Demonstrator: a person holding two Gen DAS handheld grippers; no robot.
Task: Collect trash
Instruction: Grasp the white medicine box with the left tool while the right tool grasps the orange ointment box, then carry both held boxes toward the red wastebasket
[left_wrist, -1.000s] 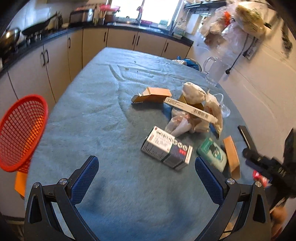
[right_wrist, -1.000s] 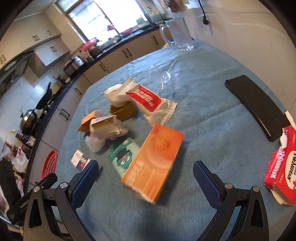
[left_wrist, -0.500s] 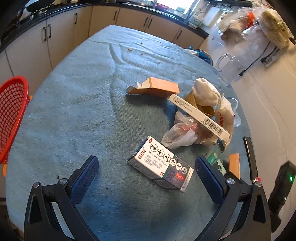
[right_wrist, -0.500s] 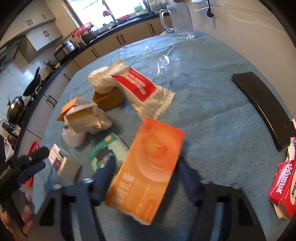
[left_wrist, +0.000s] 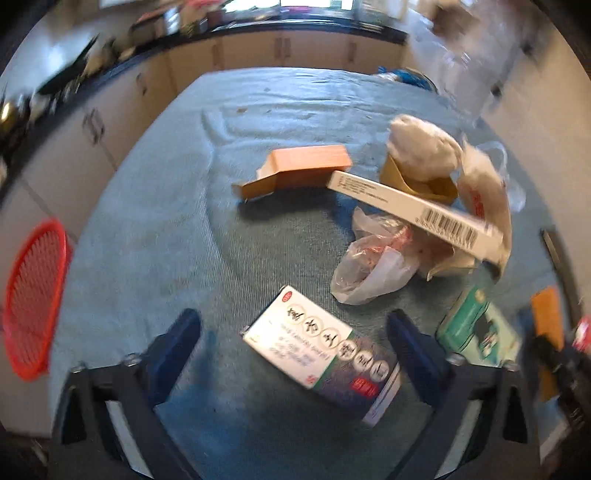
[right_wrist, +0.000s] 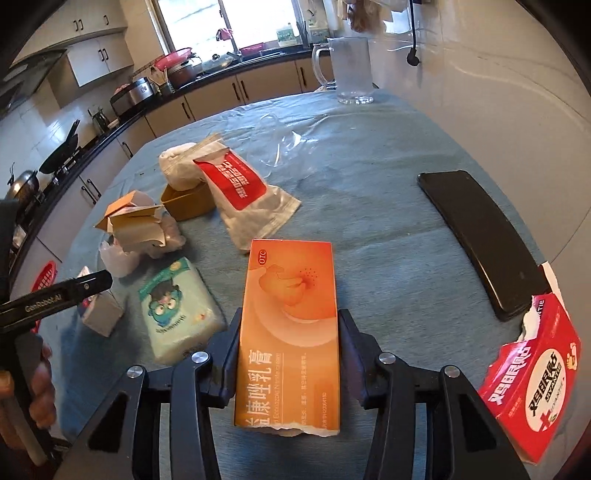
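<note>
My right gripper (right_wrist: 290, 343) is shut on an orange medicine box (right_wrist: 291, 314), its pads on the box's two long sides, over the blue-grey tablecloth (right_wrist: 369, 221). My left gripper (left_wrist: 293, 345) is open, its fingers either side of a white and dark medicine box (left_wrist: 325, 350) lying on the cloth. A green tissue pack (right_wrist: 177, 310) lies left of the orange box. Behind lie a clear plastic bag (left_wrist: 373, 266), a long white barcode box (left_wrist: 413, 206), an open tan carton (left_wrist: 299, 170) and a red-and-white pouch (right_wrist: 236, 188).
A red mesh basket (left_wrist: 33, 299) hangs off the table's left edge. A black phone (right_wrist: 480, 236) and a torn red box (right_wrist: 532, 384) lie at the right. A glass mug (right_wrist: 351, 70) stands at the far edge. Kitchen cabinets (left_wrist: 288, 48) run behind.
My right gripper has closed on the orange box, which now points straight ahead. My left gripper has moved in around the white and dark box.
</note>
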